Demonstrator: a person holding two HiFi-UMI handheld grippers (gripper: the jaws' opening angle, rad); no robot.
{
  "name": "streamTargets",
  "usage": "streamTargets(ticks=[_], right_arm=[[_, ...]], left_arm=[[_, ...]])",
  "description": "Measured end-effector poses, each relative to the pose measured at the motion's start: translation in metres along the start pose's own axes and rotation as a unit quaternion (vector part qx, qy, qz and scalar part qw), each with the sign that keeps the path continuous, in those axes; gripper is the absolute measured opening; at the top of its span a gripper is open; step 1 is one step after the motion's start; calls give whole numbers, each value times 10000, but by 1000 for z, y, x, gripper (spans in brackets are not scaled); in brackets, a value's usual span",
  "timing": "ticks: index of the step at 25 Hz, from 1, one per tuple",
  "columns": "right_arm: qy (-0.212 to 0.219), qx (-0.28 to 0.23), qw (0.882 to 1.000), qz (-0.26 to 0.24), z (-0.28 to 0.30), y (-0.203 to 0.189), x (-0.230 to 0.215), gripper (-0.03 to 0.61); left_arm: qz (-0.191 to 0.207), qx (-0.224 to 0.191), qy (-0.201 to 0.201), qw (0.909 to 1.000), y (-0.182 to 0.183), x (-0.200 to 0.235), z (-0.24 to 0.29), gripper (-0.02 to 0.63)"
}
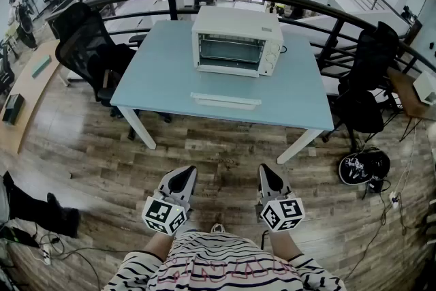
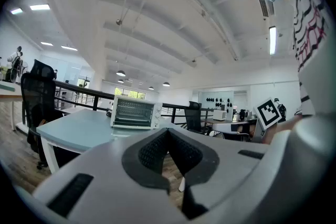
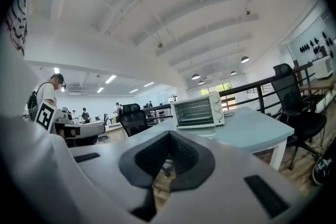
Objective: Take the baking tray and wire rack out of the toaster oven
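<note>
Currently — approach stage.

- **Item:** toaster oven point(image 1: 237, 41), on the far side of a pale blue table point(image 1: 153, 82), door seemingly dropped open.
- **Contents:** shelf bars point(image 1: 230, 51) show within; baking tray and wire rack cannot be told apart at this range.
- **Tools:** left gripper point(image 1: 182, 177) and right gripper point(image 1: 269, 175), both pinched closed, empty, well short of the table.
- **Handling advice:** step close, spread the jaws first, then enter level.
</note>
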State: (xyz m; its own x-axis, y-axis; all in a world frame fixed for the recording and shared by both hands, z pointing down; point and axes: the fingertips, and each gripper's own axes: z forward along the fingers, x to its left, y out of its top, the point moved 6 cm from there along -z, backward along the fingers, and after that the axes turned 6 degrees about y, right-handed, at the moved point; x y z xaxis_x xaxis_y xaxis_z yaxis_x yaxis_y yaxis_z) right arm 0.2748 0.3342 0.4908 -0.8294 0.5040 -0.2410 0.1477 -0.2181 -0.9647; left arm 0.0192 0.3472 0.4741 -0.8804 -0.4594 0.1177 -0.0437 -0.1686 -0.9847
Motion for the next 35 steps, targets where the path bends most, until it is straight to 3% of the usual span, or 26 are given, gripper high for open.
streamTargets(ticks=[6,10,12,13,14,15,27,35], right_arm=[[195,-117,9991,354,9,5,-9,26],[95,-177,9977,641,27,5,-18,31],[60,-196,9963,832,38,4,-24,37],[24,-191,9956,912,44,3,-27,86],[-18,-175,9951,969,51,3,-29,189],[-54,-156,9948,1006,58,4,-31,206],[-622,-372,9851,1558,163,33,-50,206],[-1122,-633,9734,1896,239,35,-60,206]], left_arm=[[-40,-51,25,10000,-3,-3,13,25],[-168,36,20,9999,-3,10,26,32],[-283,61,30,9996,-3,20,34,160],[-342,74,28,9994,-3,25,39,193],[-389,81,15,9992,-3,31,44,193],[-432,88,-5,9990,-2,37,51,193],[-1358,256,-553,9889,26,134,151,202],[-1405,525,-939,9842,36,204,214,202]])
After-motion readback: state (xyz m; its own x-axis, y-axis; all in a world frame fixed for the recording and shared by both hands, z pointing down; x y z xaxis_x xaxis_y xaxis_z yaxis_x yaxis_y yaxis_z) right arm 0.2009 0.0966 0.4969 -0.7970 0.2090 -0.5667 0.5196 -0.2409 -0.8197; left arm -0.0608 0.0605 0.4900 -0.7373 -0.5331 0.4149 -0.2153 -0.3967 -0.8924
